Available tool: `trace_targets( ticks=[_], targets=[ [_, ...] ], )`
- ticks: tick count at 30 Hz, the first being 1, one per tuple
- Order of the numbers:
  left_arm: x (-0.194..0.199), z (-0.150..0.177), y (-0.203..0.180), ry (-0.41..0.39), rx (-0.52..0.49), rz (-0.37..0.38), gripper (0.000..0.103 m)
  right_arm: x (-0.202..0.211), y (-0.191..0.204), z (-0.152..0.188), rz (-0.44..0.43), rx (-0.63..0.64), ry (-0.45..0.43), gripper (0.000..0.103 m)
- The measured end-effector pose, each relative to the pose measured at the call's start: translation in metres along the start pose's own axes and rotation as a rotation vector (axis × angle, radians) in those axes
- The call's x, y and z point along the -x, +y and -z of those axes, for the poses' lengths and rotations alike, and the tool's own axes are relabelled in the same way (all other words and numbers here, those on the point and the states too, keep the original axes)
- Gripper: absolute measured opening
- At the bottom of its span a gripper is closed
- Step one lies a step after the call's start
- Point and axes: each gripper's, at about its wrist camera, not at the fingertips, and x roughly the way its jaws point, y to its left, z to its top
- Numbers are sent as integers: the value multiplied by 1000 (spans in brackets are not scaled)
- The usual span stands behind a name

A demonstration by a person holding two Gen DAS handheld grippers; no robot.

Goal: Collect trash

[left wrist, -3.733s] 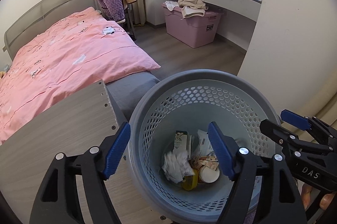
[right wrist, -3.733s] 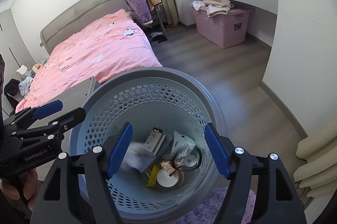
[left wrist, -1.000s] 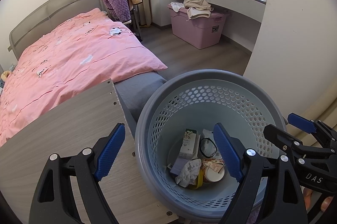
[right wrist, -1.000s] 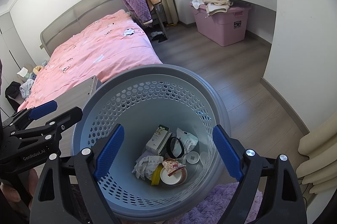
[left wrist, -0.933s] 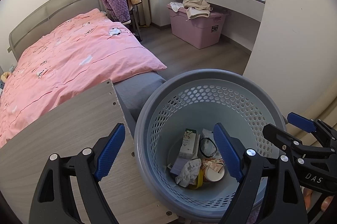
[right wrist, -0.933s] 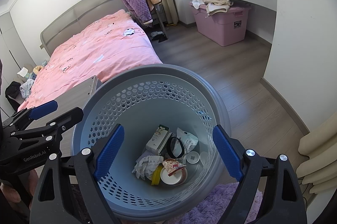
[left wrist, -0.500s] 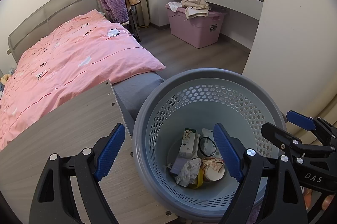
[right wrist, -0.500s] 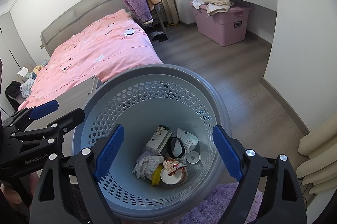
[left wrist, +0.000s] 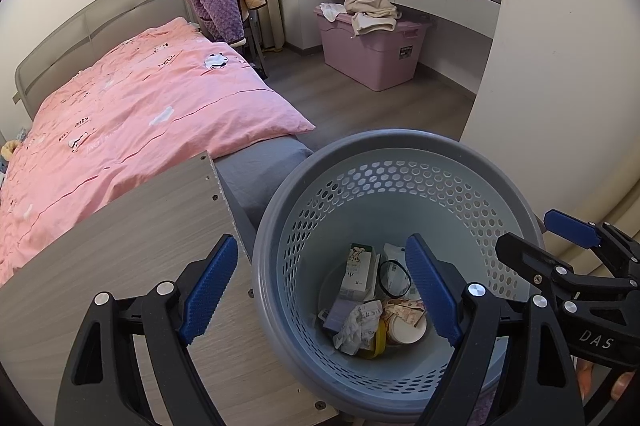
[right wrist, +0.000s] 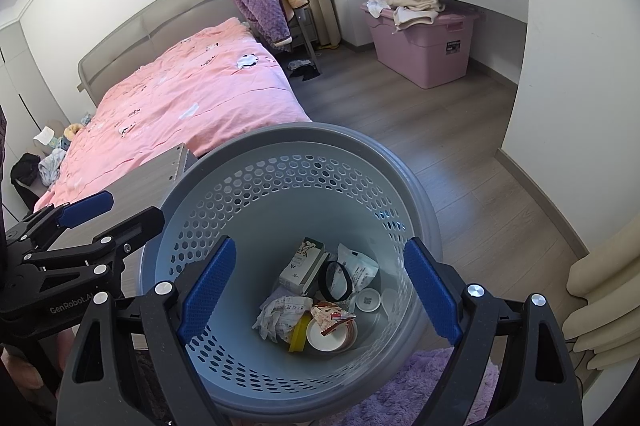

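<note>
A grey perforated trash basket (left wrist: pixel 280 218) (right wrist: pixel 408 181) stands on the floor below both grippers. On its bottom lie a crumpled white paper (left wrist: pixel 358 322) (right wrist: pixel 282 312), a small carton (left wrist: pixel 358 268) (right wrist: pixel 302 262), a paper cup (left wrist: pixel 406 326) (right wrist: pixel 332 336), a black ring (right wrist: pixel 338 280) and wrappers. My left gripper (left wrist: pixel 322 290) hangs open over the basket's left rim, nothing between its blue pads. My right gripper (right wrist: pixel 320 288) is open above the basket's middle, also empty. Each gripper shows at the edge of the other's view.
A wooden board (left wrist: pixel 120 238) sits left of the basket, beside a bed with a pink duvet (left wrist: pixel 132 121). A pink storage box (right wrist: pixel 424 33) with clothes on it stands under the window. A purple rug (right wrist: pixel 408 390) lies at the basket's near side; a white wall corner (right wrist: pixel 568 65) is right.
Over the last few seconds the crumpled paper came to rest in the basket. In the last second both grippers stay still and open.
</note>
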Motion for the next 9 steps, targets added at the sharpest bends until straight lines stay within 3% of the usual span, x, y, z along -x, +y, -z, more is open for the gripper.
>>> trace_targets(
  ticks=[9],
  targets=[
    [0, 0, 1, 1, 0, -3, 82, 0, 0, 0, 0, 0, 0, 84]
  ],
)
